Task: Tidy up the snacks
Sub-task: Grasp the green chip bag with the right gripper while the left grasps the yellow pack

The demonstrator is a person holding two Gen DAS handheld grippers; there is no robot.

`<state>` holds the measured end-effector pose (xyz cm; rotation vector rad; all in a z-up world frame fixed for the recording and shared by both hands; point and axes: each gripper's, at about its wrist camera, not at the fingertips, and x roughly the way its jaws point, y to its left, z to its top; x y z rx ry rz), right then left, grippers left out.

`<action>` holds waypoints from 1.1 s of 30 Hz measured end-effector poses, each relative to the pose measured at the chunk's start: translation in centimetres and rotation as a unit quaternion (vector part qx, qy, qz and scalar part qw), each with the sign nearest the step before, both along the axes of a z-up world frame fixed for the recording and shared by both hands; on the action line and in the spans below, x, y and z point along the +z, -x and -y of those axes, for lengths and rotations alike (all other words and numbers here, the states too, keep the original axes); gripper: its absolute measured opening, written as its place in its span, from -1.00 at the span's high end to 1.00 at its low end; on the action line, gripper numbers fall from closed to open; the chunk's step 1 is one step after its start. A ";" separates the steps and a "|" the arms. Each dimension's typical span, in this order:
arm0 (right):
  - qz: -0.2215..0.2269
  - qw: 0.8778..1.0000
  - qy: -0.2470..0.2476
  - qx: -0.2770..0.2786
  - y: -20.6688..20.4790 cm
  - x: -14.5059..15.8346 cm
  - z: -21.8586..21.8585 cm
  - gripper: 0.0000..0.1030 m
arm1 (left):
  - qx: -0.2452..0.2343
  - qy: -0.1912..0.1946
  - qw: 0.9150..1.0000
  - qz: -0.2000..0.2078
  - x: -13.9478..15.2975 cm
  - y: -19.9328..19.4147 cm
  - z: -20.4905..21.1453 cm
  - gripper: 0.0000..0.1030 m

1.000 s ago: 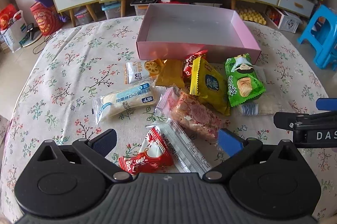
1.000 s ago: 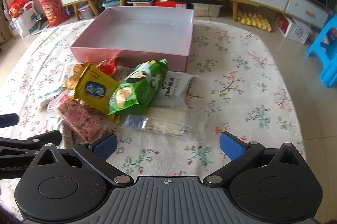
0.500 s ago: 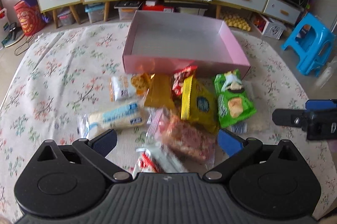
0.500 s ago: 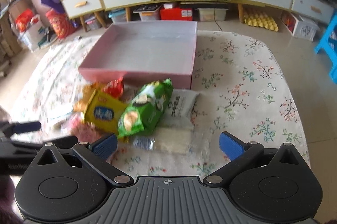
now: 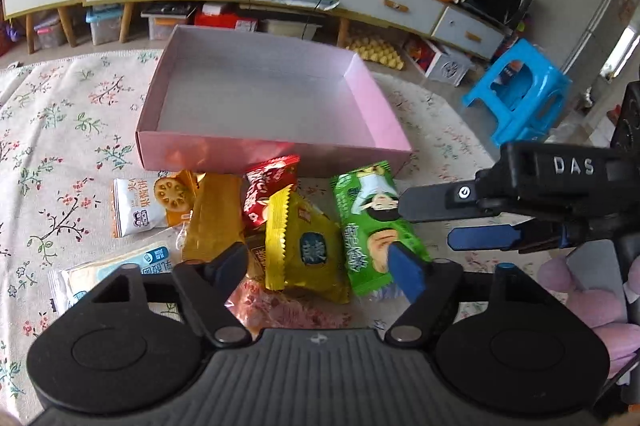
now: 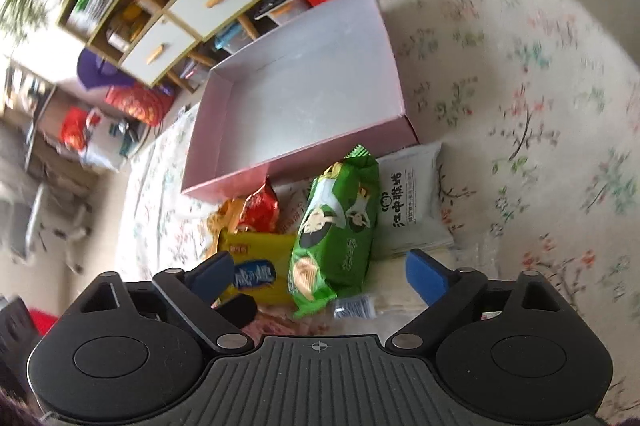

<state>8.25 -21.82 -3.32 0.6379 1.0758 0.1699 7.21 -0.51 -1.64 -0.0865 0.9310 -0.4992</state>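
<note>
From the left wrist camera, the left gripper (image 5: 320, 266) hangs over the heap of snacks on the flowered tablecloth (image 5: 60, 129), its jaws closing but still well apart, with no pad pressing on anything. Between the two blue pads lies the yellow packet (image 5: 308, 246); the green chip bag (image 5: 368, 226) lies just beside the right-hand pad and partly under it. Beyond the left-hand pad sits the amber packet (image 5: 214, 214), and past it the white biscuit pack (image 5: 138, 203); a red packet (image 5: 266, 191) rests ahead of the jaws against the pink box (image 5: 260, 153), which stands open and bare farther forward. To the right, the right gripper (image 5: 440, 222) reaches in sideways, one finger over the green bag. From the right wrist camera, tilted and blurred at the edges, the right gripper's jaws are closing yet wide, gripping nothing. The green chip bag (image 6: 336, 226) lies between the pads, nearer the middle; the yellow packet (image 6: 256, 274) sits at the left-hand pad, and a white pouch (image 6: 408, 201) lies ahead of the right-hand pad. The pink box (image 6: 304, 97) stands beyond the bag, tipped in view.
</note>
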 end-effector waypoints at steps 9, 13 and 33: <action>-0.018 1.000 -0.020 -0.005 -1.4 -1.7 -0.4 -0.34 | 0.026 0.033 0.997 -0.061 -1.5 -1.8 -0.8 0.21; -0.025 1.000 -0.012 -0.014 -1.8 -2.6 -0.5 -0.16 | 0.031 0.027 0.998 -0.057 -1.6 -1.8 -0.7 0.22; -0.002 1.000 -0.005 0.011 -1.1 -1.5 -0.8 0.24 | 0.053 0.045 0.997 -0.038 -0.6 -1.1 -1.9 0.65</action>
